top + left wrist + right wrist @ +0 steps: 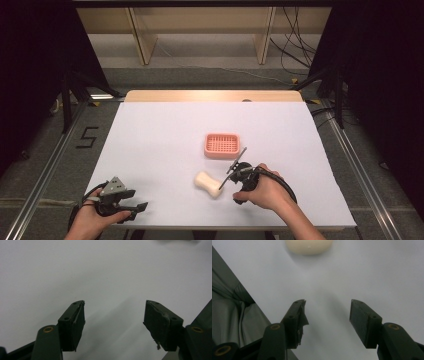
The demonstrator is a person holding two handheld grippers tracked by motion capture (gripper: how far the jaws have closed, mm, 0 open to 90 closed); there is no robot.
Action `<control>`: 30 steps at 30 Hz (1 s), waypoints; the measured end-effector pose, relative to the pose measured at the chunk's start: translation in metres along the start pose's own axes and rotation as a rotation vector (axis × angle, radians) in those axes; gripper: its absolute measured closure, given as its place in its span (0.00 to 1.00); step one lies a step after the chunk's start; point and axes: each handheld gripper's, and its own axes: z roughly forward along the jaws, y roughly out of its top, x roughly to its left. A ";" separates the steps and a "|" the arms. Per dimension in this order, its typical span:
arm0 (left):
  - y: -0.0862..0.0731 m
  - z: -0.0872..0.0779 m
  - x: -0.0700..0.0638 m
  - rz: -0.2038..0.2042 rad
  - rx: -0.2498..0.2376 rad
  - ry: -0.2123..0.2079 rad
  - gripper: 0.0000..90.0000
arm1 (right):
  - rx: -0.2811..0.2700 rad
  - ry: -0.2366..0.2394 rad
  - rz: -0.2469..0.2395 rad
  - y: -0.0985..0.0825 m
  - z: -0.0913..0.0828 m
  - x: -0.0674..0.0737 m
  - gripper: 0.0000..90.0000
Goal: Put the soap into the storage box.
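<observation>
A cream soap bar (208,183) lies on the white table (165,145), a little in front of a pink slotted soap dish (221,145) that holds nothing. My right gripper (229,192) sits just right of the bar, jaws open and pointing at it without touching. In the right gripper view the soap bar (309,245) lies ahead at the top edge, beyond the open gripper (327,307). My left gripper (141,209) rests near the table's front left corner, open and holding nothing. The left gripper view has its open jaws over bare table (75,270), the gripper (113,312) spread wide.
A wooden strip (210,95) runs along the table's far edge. Past it stand shelf legs (142,40), with cables (295,50) on the floor. Metal rails (45,170) flank the table. In the right gripper view the table's front edge (249,292) runs close on the left.
</observation>
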 end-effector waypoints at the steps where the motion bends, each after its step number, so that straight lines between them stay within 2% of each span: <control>1: 0.000 0.000 0.000 -0.001 -0.001 -0.001 0.36 | 0.000 0.000 0.000 0.000 0.000 0.000 0.52; 3: 0.000 0.001 0.000 -0.001 -0.002 0.005 0.36 | -0.007 0.001 -0.025 0.004 0.000 -0.001 0.52; 5: 0.000 0.000 0.000 0.001 -0.001 0.005 0.36 | -0.006 -0.005 -0.020 0.007 0.000 0.000 0.52; 6: 0.000 0.000 0.000 0.001 -0.001 0.005 0.36 | -0.010 0.012 -0.017 0.009 0.001 0.001 0.52; 8: 0.000 -0.001 0.000 0.010 0.005 -0.007 0.36 | -0.011 0.009 -0.034 0.013 0.001 0.001 0.52; 9: 0.000 -0.001 0.001 0.017 0.014 -0.011 0.36 | -0.019 0.006 -0.073 0.014 0.002 -0.002 0.52; 10: 0.000 -0.001 0.000 0.006 0.005 -0.010 0.36 | -0.007 -0.003 -0.042 0.014 0.001 0.000 0.52; 11: 0.000 0.000 0.000 0.002 0.003 -0.004 0.36 | -0.005 0.007 -0.018 0.016 0.001 0.002 0.52; 12: 0.000 0.001 0.000 0.003 0.001 0.007 0.36 | -0.014 -0.001 -0.050 0.017 0.001 -0.001 0.52; 13: 0.000 0.001 0.000 0.004 0.001 0.005 0.36 | -0.018 0.010 -0.043 0.018 0.002 0.000 0.52; 14: 0.000 0.001 0.000 0.003 0.001 0.005 0.36 | -0.022 0.006 -0.068 0.019 0.002 -0.001 0.52; 15: 0.000 0.001 0.000 0.003 0.001 0.005 0.36 | -0.012 0.005 -0.014 0.020 0.001 0.003 0.52; 16: 0.000 0.000 0.000 0.004 0.008 -0.002 0.36 | -0.019 0.009 -0.049 0.022 0.001 0.001 0.52; 17: 0.000 0.000 0.000 0.004 0.002 -0.002 0.36 | -0.026 0.005 -0.057 0.023 0.002 0.000 0.52; 20: 0.000 0.001 0.000 0.003 0.004 0.007 0.36 | -0.018 0.013 -0.027 0.028 0.002 0.004 0.52; 21: 0.000 0.001 -0.001 0.001 0.002 0.006 0.36 | -0.023 0.019 -0.028 0.029 0.002 0.004 0.52; 22: 0.000 0.001 -0.001 0.001 0.002 0.006 0.36 | -0.032 0.016 -0.057 0.030 0.002 0.002 0.52; 23: 0.000 0.001 0.000 0.002 0.003 0.005 0.36 | -0.025 0.014 -0.036 0.033 0.001 0.004 0.52; 25: 0.000 0.001 0.000 0.003 0.002 0.003 0.36 | -0.033 0.027 -0.049 0.035 0.002 0.004 0.52; 26: 0.000 0.000 0.000 0.006 0.008 -0.003 0.36 | -0.026 0.028 -0.029 0.036 0.002 0.006 0.52; 30: 0.000 0.000 0.000 0.001 0.004 -0.004 0.36 | -0.026 0.023 -0.048 0.044 0.002 0.007 0.52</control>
